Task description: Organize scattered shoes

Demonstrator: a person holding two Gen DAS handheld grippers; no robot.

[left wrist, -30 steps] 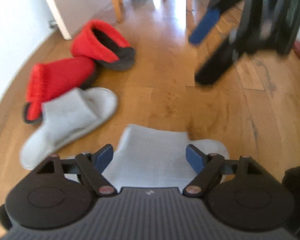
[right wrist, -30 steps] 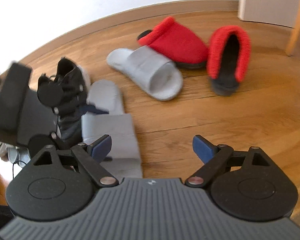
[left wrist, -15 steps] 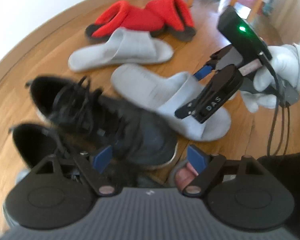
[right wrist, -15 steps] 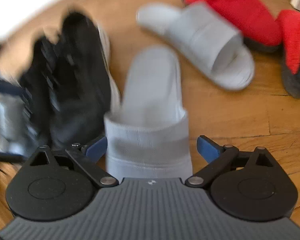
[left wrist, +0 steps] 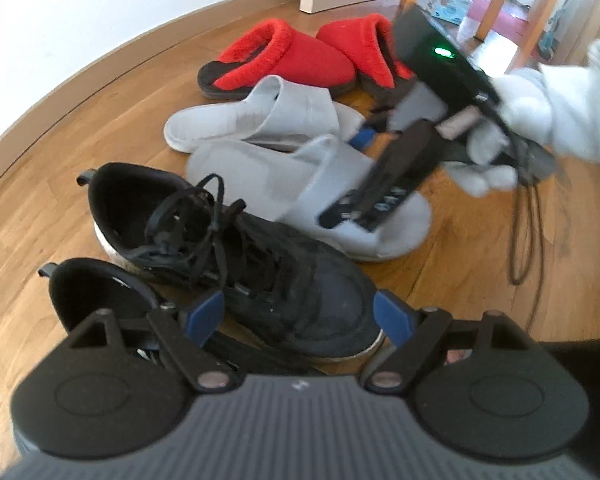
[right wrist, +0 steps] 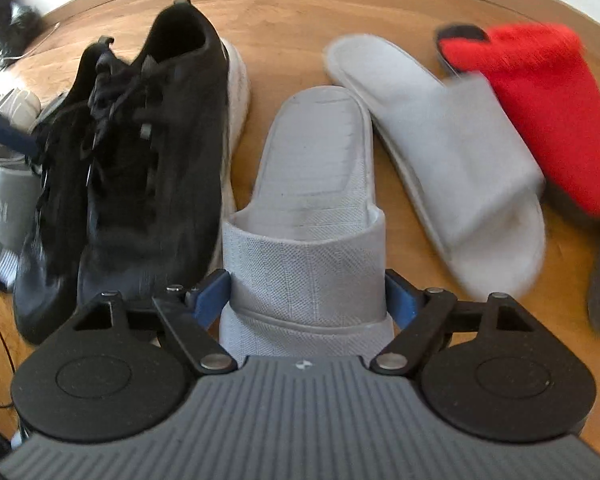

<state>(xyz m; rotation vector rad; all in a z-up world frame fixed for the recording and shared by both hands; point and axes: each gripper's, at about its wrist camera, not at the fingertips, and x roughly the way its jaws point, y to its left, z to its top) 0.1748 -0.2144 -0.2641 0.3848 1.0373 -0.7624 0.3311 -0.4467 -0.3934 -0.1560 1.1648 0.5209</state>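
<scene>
— Grey slipper (right wrist: 308, 216) sitting right between the right claw (right wrist: 306, 294) pads, toe end nearest, band framed by jaws closing in; contact with the pads not clear. Grasp step, by the look of it.

— Next: squeeze firm, lift, set beside its twin (right wrist: 440, 152) just right of the claw.

— Left claw (left wrist: 298, 316) open, empty, over the black sneaker (left wrist: 260, 264) toe. Only that view shows the white-gloved hand (left wrist: 532, 112) and both red slippers (left wrist: 284, 60) beyond.

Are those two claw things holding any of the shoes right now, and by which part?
Nothing is held yet. The right gripper is closing around the toe band of a grey slipper. The left gripper hangs open over a black sneaker.
</scene>
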